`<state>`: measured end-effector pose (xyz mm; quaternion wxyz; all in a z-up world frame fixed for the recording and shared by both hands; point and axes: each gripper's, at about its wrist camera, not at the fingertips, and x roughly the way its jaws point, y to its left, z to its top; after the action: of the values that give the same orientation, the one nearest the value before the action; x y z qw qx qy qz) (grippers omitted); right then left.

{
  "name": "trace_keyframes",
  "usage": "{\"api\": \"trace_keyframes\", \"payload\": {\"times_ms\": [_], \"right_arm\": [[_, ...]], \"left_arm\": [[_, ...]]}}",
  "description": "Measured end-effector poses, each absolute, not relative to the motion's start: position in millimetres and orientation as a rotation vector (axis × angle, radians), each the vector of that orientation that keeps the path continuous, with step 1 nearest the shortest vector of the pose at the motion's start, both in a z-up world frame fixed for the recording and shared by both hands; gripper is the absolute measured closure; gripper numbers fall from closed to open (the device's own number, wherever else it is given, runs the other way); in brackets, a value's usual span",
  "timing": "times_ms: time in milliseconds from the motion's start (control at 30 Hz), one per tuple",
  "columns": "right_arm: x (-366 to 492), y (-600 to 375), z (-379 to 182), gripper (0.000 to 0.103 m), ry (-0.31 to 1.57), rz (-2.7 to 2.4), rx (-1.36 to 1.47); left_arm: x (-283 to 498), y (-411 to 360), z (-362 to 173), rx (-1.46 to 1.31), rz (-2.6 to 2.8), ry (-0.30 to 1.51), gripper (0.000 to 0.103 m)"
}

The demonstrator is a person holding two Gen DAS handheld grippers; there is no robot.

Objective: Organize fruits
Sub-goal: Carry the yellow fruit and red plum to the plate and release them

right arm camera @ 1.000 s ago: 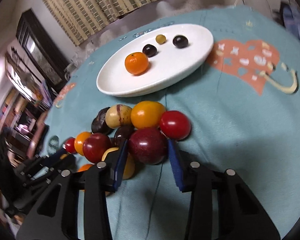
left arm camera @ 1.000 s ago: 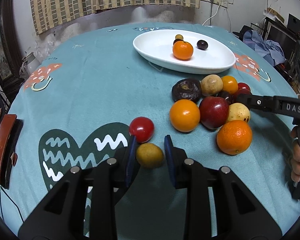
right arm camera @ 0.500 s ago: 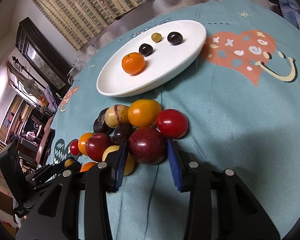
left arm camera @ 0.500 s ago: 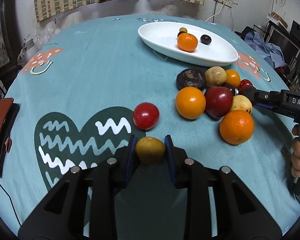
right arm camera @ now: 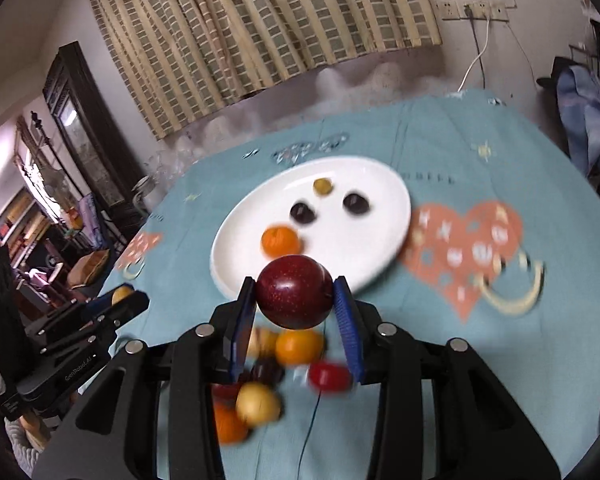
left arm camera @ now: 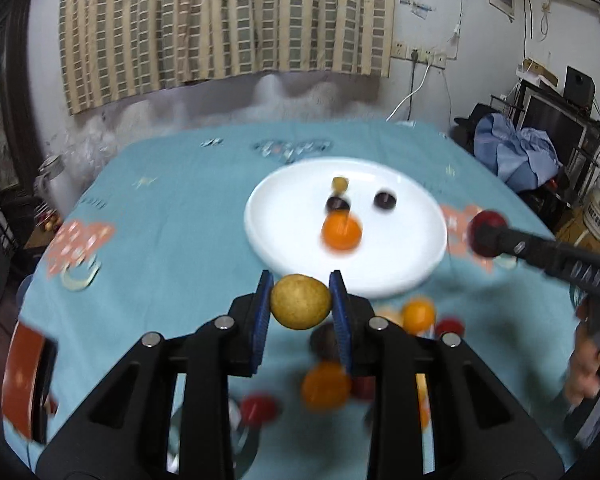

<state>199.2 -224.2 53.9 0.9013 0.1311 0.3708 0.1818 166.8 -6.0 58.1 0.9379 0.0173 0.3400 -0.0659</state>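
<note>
Fruits: round matte yellow-brown fruit (left arm camera: 300,301) pinched by left fingers (left arm camera: 262,312), glossy speckled dark-red plum (right arm camera: 294,297) clamped by right fingers (right arm camera: 346,322)

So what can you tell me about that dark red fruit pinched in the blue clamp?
The round dark red fruit, plum-like, has glossy, finely speckled skin and a shallow dimple on top. It is clamped on its two sides between the blue-padded fingers of the right gripper, lifted clear of the teal tablecloth. It hangs above the loose fruit pile, in front of the near rim of the white oval plate. Only the pads touch it.
</note>
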Motion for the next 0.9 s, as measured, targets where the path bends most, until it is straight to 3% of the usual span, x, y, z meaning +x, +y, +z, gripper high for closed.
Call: {"api": "trace_keyframes", "payload": {"times_ms": [233, 300, 400, 500, 600, 767, 900], "right_arm": [[249, -206, 20, 0.062, 0.843, 0.324, 0.214], [252, -204, 13, 0.062, 0.868, 0.313, 0.195], [250, -210, 11, 0.062, 0.867, 0.32, 0.213], [234, -217, 34, 0.062, 0.799, 0.341, 0.237], [212, -218, 61, 0.036, 0.703, 0.328, 0.2], [163, -219, 76, 0.036, 0.644, 0.354, 0.145], [134, -229, 56, 0.036, 0.66, 0.348, 0.159]], "left_arm": [[237, -14, 23, -0.031, -0.114, 0.793, 0.072], [243, -13, 14, -0.034, -0.115, 0.81, 0.066], [241, -11, 9, -0.029, -0.102, 0.815, 0.049], [231, -4, 15, -0.036, -0.086, 0.797, 0.047], [208, 11, 31, -0.055, -0.053, 0.756, 0.038], [150, 47, 38, -0.072, 0.02, 0.718, 0.034], [112, 69, 15, -0.079, 0.055, 0.755, 0.035]]}}
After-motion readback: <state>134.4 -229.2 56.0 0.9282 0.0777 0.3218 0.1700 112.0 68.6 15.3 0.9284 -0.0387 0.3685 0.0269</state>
